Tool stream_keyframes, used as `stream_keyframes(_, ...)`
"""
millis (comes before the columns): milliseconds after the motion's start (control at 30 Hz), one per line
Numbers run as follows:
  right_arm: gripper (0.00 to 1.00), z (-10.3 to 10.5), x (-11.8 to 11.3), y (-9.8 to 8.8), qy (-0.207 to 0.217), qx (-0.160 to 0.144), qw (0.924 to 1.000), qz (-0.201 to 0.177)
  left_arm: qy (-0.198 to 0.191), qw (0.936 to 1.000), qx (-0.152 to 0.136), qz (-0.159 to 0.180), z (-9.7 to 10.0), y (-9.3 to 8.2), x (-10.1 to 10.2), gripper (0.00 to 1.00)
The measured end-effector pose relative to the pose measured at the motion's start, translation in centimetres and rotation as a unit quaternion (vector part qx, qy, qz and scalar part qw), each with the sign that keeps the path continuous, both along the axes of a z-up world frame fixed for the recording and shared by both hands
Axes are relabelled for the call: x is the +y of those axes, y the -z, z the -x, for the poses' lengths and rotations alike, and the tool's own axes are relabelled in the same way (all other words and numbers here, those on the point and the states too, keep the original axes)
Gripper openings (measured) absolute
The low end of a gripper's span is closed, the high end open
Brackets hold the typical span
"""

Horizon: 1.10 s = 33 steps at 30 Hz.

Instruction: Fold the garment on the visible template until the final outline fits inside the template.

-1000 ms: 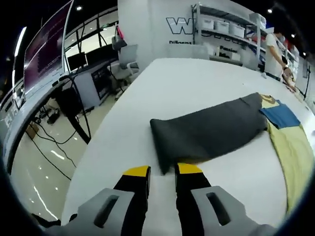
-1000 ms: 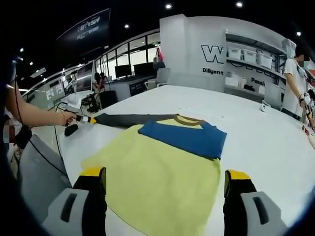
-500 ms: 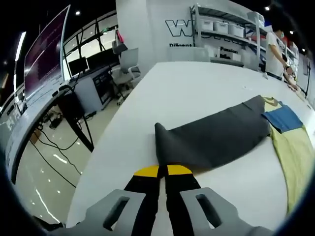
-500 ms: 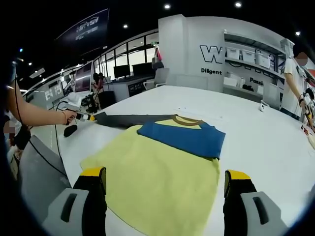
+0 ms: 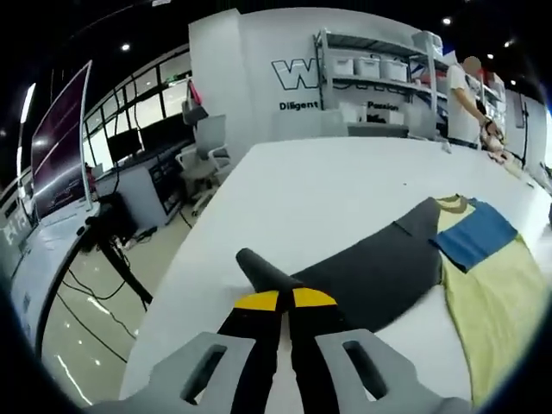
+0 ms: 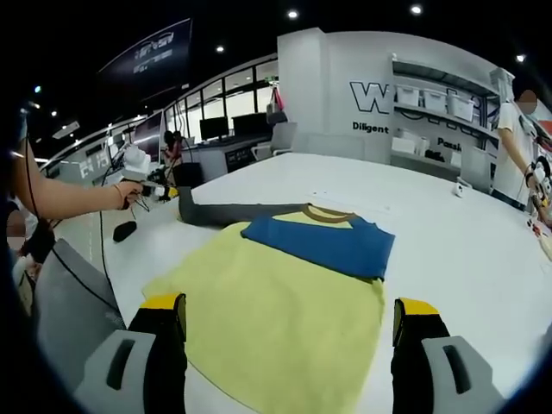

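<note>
A garment with a yellow body (image 6: 276, 323), a blue panel (image 6: 323, 243) and a brown collar lies flat on the white table (image 6: 448, 250). Its dark grey sleeve (image 5: 371, 272) stretches away to the left. My left gripper (image 5: 285, 299) is shut on the cuff end of that sleeve and holds it lifted above the table; the same gripper (image 6: 170, 191) appears at the left of the right gripper view, held by a hand. My right gripper (image 6: 287, 321) stands wide open over the yellow body, with nothing between its fingers.
The table's left edge (image 5: 185, 285) drops to a shiny floor with cables, desks and office chairs (image 5: 203, 159). A person (image 6: 517, 142) stands at the far right by shelving (image 5: 375, 69) with white bins. A small white object (image 6: 464, 186) lies on the table's far side.
The left gripper went from open to shut on the sleeve's cuff, then lifted it off the table and drew it toward the garment. The right gripper stayed open and still.
</note>
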State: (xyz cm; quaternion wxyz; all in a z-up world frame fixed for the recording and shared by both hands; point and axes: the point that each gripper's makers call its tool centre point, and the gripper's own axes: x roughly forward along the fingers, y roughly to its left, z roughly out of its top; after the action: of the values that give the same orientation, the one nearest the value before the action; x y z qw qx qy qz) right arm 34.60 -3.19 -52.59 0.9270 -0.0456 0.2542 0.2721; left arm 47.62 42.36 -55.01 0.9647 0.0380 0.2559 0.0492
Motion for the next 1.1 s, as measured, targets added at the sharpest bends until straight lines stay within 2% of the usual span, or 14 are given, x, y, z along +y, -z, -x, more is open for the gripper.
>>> stream_keyframes(167, 0.99, 0.2, -0.1, -0.1, 0.0, -0.001, 1.0, -0.001, 0.013, 0.9997, -0.02, 0.008, -1.6, -1.4, -2.0, 0.02)
stream_keyframes(333, 0.99, 0.5, -0.2, -0.1, -0.007, 0.0, 1.0, 0.005, 0.037, 0.9984, -0.04, 0.015, -3.3, -2.8, -4.6, 0.02)
stream_keyframes(533, 0.99, 0.8, -0.4, -0.2, -0.005, 0.003, 1.0, -0.005, 0.067, 0.9957, -0.058, 0.027, -4.8, -4.1, -8.1, 0.02)
stream_keyframes(767, 0.99, 1.1, -0.5, -0.2, -0.005, 0.007, 0.9999, -0.006, 0.106, 0.9914, -0.072, 0.025, -6.0, -5.3, -11.8, 0.02)
stream_keyframes(1100, 0.99, 1.5, -1.1, -0.2, 0.002, 0.008, 1.0, -0.004, 0.143, 0.9851, -0.088, 0.037, -8.2, -7.1, -16.5, 0.02)
